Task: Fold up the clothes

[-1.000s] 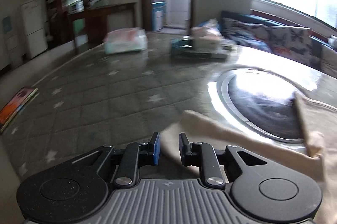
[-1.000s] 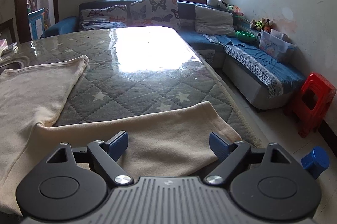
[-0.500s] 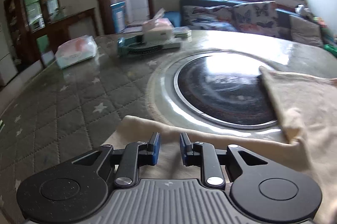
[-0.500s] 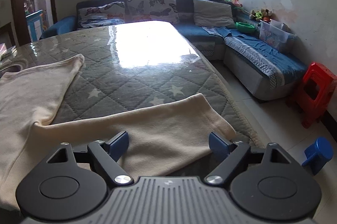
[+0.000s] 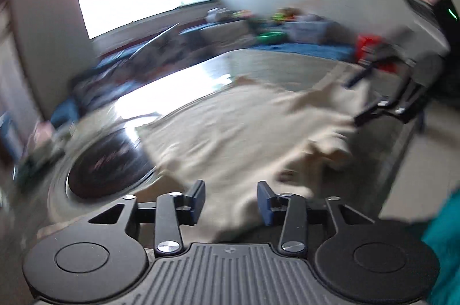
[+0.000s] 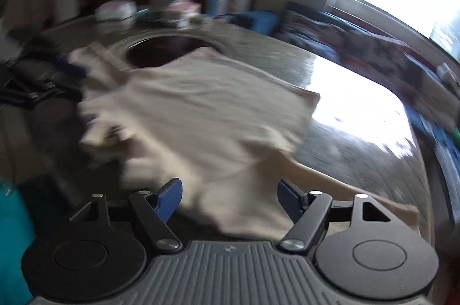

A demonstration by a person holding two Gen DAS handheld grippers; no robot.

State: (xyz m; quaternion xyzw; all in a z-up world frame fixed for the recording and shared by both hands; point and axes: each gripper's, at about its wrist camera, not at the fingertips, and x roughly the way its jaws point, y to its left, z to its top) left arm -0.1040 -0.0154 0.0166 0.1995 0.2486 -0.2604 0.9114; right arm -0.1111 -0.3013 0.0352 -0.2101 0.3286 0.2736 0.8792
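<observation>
A cream garment point(image 5: 238, 129) lies rumpled on the glass-topped table; both views are motion-blurred. It also shows in the right wrist view point(image 6: 198, 109). My left gripper point(image 5: 231, 201) is open with cloth lying between and just beyond its fingers. My right gripper point(image 6: 230, 198) is open wide over a sleeve end near the table's edge. Each gripper shows in the other's view: the right one point(image 5: 373, 92) at the garment's far corner, the left one point(image 6: 49, 75) at the far left.
A dark round inset point(image 5: 112, 164) sits in the table point(image 6: 353, 109) beside the garment. Boxes and packets point(image 6: 149, 10) stand at the table's far side. A blue sofa point(image 6: 359, 38) runs under the window. A red stool point(image 5: 371, 42) stands past the table.
My left gripper opened, releasing the cloth edge, and swung right towards the garment's middle. My right gripper swung left to face the garment and stayed open. The garment is more rumpled.
</observation>
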